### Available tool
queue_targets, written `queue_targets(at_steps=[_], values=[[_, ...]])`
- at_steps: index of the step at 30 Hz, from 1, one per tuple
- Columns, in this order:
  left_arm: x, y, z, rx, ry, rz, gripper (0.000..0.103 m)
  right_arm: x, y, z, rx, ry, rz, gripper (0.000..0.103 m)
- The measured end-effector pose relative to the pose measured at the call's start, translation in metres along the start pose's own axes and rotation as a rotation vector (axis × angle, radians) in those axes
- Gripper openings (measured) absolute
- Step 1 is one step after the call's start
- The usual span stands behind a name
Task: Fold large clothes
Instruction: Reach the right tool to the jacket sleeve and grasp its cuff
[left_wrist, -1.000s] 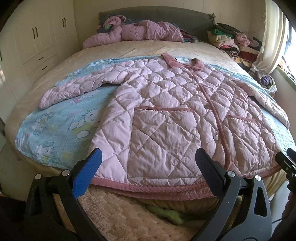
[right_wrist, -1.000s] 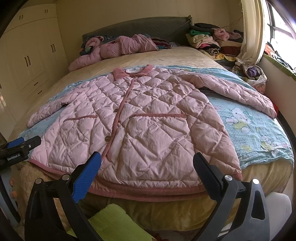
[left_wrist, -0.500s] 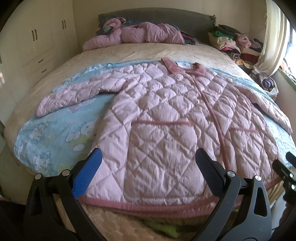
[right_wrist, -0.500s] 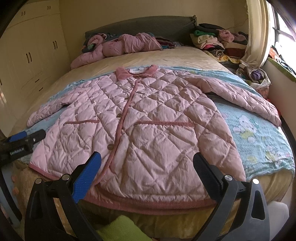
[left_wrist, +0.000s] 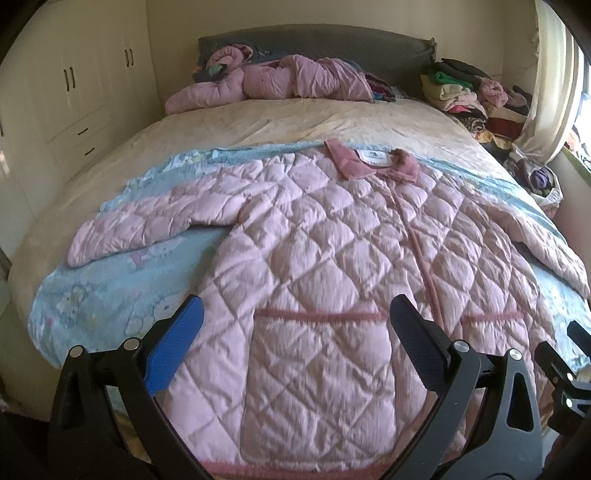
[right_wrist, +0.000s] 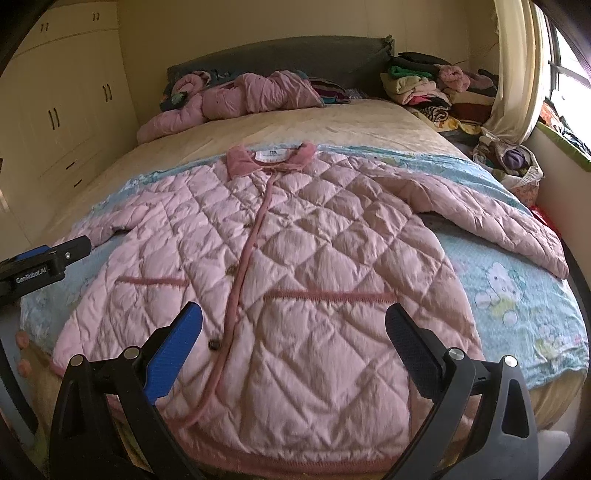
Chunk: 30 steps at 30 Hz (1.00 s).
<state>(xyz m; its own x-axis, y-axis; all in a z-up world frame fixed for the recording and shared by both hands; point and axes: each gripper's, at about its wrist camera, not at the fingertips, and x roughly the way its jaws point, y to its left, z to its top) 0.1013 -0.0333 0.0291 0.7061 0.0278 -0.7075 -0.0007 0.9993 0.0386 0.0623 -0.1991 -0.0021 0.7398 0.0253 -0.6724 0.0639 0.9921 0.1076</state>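
A large pink quilted jacket (left_wrist: 332, 266) lies flat, front up and buttoned, on a blue cartoon-print sheet (left_wrist: 110, 295), sleeves spread to both sides. It also shows in the right wrist view (right_wrist: 295, 266). My left gripper (left_wrist: 295, 325) is open and empty, hovering over the jacket's left pocket near the hem. My right gripper (right_wrist: 293, 328) is open and empty above the jacket's right pocket. The left gripper's tip shows at the left edge of the right wrist view (right_wrist: 48, 262).
The bed (left_wrist: 295, 122) carries a rumpled pink garment (left_wrist: 280, 81) by the grey headboard. A heap of clothes (left_wrist: 465, 92) sits at the far right by a curtain. White wardrobes (left_wrist: 74, 92) line the left wall. A bag of items (right_wrist: 513, 162) stands beside the bed.
Both grippers have moved forward and up over the jacket's hem, so the bed's front edge and floor rug have dropped out of view. Both stay open.
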Motion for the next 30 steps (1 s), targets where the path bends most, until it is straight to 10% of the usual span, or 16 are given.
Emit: queue_targets(at_steps=[18,30], values=[[0.049,-0.009,0.081,-0.001,0.008,0.03,0.095,0.038,-0.019,0.095,0.095,-0.057,0.02,0.099],[0.099,-0.038,0.124,0.043,0.024,0.002,0.095,0.074,-0.1,0.154,0.306,-0.078,-0.065,0.099]])
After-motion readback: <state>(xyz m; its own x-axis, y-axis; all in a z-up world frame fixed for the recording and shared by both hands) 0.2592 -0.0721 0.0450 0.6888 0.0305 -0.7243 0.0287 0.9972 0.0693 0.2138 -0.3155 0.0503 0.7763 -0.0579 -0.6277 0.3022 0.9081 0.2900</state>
